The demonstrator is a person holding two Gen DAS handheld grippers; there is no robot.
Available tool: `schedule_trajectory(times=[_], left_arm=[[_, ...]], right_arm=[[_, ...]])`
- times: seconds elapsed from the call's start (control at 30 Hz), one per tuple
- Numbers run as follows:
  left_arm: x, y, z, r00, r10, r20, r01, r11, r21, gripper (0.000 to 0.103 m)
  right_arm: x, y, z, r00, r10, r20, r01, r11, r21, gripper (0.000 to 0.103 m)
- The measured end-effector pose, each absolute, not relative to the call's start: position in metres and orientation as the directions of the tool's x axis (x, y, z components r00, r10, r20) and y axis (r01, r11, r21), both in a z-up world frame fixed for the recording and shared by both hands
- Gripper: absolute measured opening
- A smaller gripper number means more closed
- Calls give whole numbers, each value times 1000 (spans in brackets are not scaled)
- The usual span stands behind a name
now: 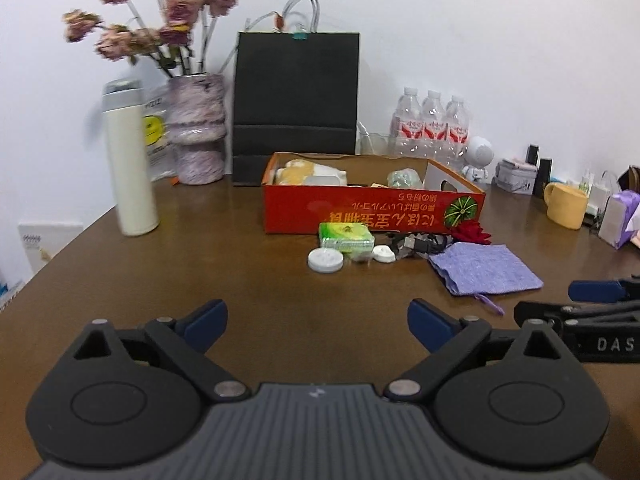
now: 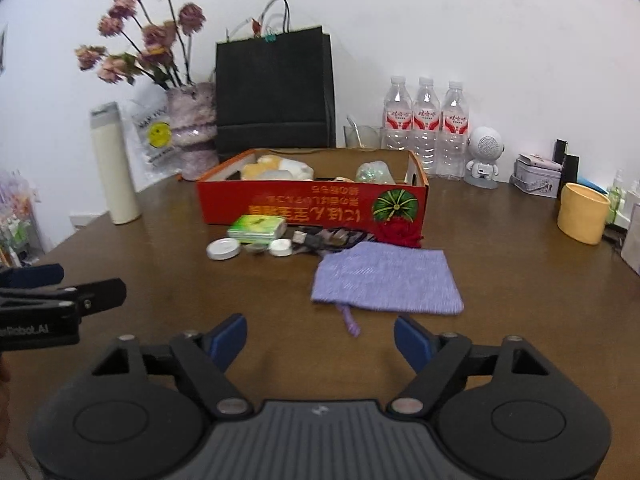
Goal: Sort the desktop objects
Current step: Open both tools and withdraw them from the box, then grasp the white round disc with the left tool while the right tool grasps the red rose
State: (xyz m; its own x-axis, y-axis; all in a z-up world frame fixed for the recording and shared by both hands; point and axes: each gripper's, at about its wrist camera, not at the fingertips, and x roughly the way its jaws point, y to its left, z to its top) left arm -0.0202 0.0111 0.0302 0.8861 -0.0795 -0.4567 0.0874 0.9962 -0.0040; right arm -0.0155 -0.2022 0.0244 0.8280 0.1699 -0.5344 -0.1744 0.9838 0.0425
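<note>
A red cardboard box [image 1: 360,210] [image 2: 304,204] sits mid-table and holds several soft items. In front of it lie a green packet [image 1: 346,236] [image 2: 256,229], a white round lid [image 1: 325,260] [image 2: 223,249], a smaller white cap [image 1: 384,254] [image 2: 280,247], a black cable [image 1: 416,244] [image 2: 320,238], a red rose [image 1: 470,232] [image 2: 398,230] and a purple cloth pouch [image 1: 484,268] [image 2: 386,278]. My left gripper [image 1: 318,326] is open and empty, short of the lids. My right gripper [image 2: 320,340] is open and empty, just short of the pouch.
At the back stand a white flask [image 1: 128,160], a vase of dried flowers [image 1: 196,128], a black paper bag [image 1: 296,104], three water bottles [image 1: 430,124] and a small white robot figure [image 1: 478,158]. A yellow mug [image 1: 566,204] and tissue pack [image 1: 618,216] are at right.
</note>
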Motion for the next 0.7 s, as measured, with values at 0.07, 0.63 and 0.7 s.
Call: schedule_trajectory(times=[0.07, 0.63, 0.7], left_arm=[[1, 10, 27, 881, -89, -465, 101, 995, 0, 87], [162, 5, -8, 800, -118, -588, 148, 989, 3, 70], [172, 7, -13, 773, -129, -621, 144, 989, -26, 66]], right_arm=[[6, -205, 22, 822, 163, -546, -165, 985, 45, 68], [175, -240, 6, 792, 82, -605, -68, 997, 45, 59], [187, -241, 2, 789, 77, -610, -60, 997, 48, 58]])
